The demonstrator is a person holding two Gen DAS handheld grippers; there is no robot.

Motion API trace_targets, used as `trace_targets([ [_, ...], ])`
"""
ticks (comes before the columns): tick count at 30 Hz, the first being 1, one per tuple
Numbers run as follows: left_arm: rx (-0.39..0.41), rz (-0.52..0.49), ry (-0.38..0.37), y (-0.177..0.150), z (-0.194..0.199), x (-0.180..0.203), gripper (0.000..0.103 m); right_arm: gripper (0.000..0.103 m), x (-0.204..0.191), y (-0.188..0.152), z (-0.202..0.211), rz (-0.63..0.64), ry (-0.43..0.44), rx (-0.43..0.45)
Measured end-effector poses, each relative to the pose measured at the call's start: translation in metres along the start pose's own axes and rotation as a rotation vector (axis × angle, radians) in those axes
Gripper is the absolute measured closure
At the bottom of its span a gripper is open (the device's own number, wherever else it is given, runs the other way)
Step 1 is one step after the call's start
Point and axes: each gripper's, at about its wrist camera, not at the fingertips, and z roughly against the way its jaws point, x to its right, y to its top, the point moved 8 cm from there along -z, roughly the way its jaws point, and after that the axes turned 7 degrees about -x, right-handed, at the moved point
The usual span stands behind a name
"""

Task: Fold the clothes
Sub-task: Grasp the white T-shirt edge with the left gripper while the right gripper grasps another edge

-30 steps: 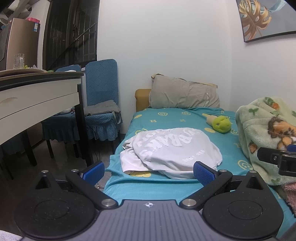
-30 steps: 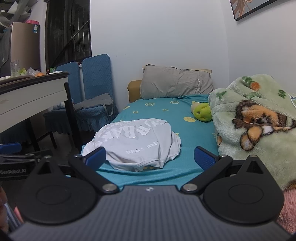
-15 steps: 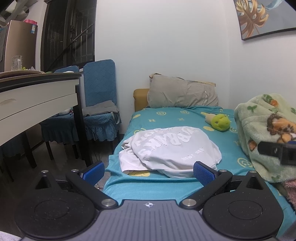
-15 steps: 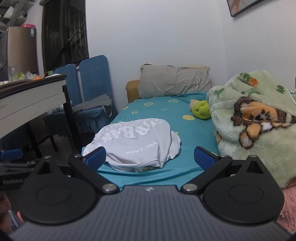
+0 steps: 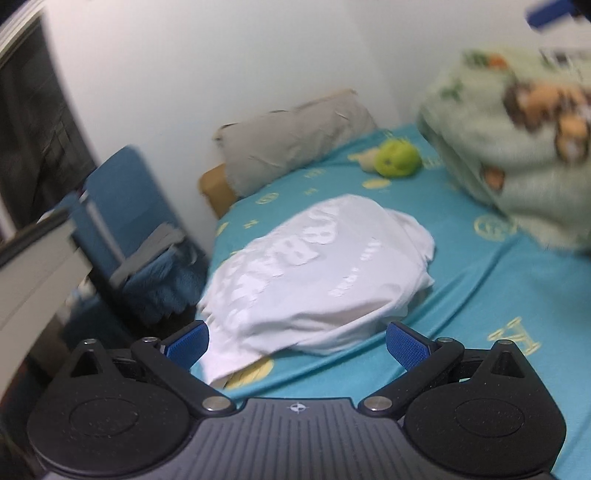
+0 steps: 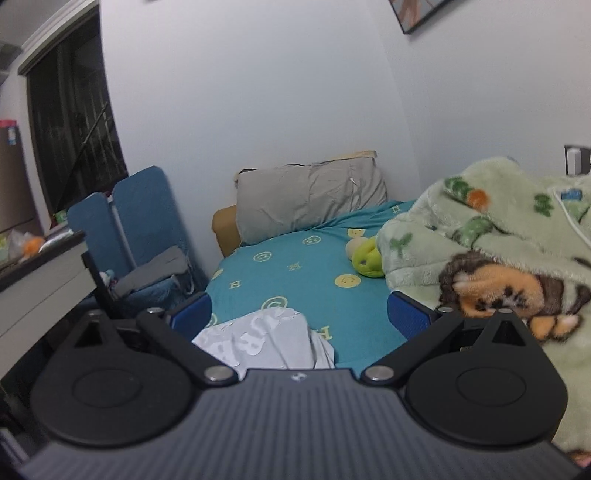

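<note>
A crumpled white T-shirt (image 5: 314, 273) with white printed letters lies in a heap on the teal bed sheet (image 5: 491, 295), near the bed's left edge. My left gripper (image 5: 295, 345) is open and empty, just in front of the shirt's near edge, with the heap between its blue pads (image 5: 186, 341). My right gripper (image 6: 299, 319) is open and empty above the shirt (image 6: 266, 341), only the far part of which shows over the gripper body. A blurred blue pad of the right gripper (image 5: 550, 13) shows at the top right of the left wrist view.
A green fleece blanket (image 6: 491, 243) with a lion print is piled on the bed's right side. A grey pillow (image 6: 310, 195) and a green plush toy (image 6: 365, 258) lie at the head. Blue chairs (image 6: 144, 221) and a white desk (image 6: 40, 280) stand left of the bed.
Both grippers have moved forward over the bed toward the shirt. The left view has tilted and is blurred by motion. The right gripper has risen and moved past the shirt's near edge.
</note>
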Motion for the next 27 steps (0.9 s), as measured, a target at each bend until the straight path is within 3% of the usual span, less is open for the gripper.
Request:
trace_targets([
  [6,0.025,-0.145,0.012,0.008,-0.071,0.046,0.0,0.0,0.034,-0.027,-0.04,-0.085,0.001,-0.072],
  [11,0.039,-0.18,0.049,0.0,-0.113,0.062,0.0,0.0,0.039,-0.039,-0.073,-0.071,-0.008,-0.121],
  [15,0.091,-0.158,0.09,0.002,-0.118,0.055,0.0,0.0,0.041,-0.048,-0.099,-0.087,-0.02,-0.161],
  [21,0.195,0.001,0.224,0.03,-0.098,0.011,0.0,0.0,0.043,-0.061,-0.113,-0.076,-0.06,-0.195],
  [27,0.308,0.207,0.298,0.056,-0.058,-0.048,0.0,0.0,0.041,-0.068,-0.11,-0.062,-0.082,-0.195],
])
